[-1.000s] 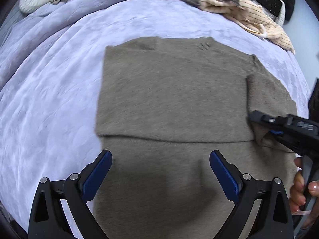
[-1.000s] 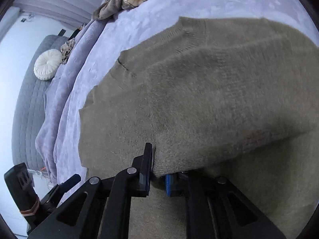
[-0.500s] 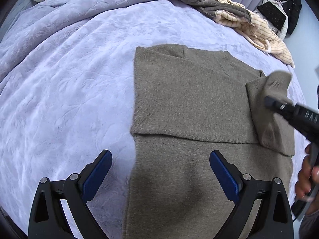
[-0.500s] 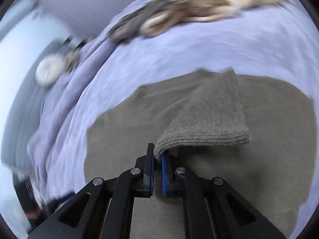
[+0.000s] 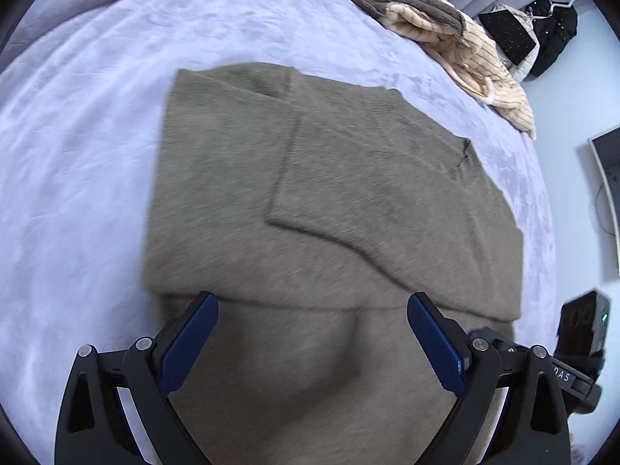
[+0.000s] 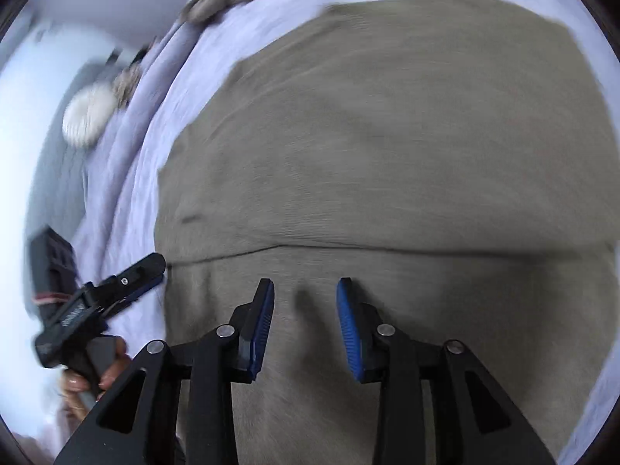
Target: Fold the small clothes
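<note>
Beneath both pairs of fingers, the brown sweater [image 5: 341, 201] lies flat on the lilac bed [image 5: 77, 178], a sleeve folded across it. The left gripper [image 5: 312, 343] gapes wide, empty; the right gripper [image 6: 305, 327], its fingers just parted, holds nothing

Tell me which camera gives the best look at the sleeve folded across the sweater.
The left wrist view. There the folded sleeve lies sharp and whole across the sweater, its edges clear. The right wrist view is motion-blurred: the sweater fills it, but the sleeve cannot be made out.
</note>
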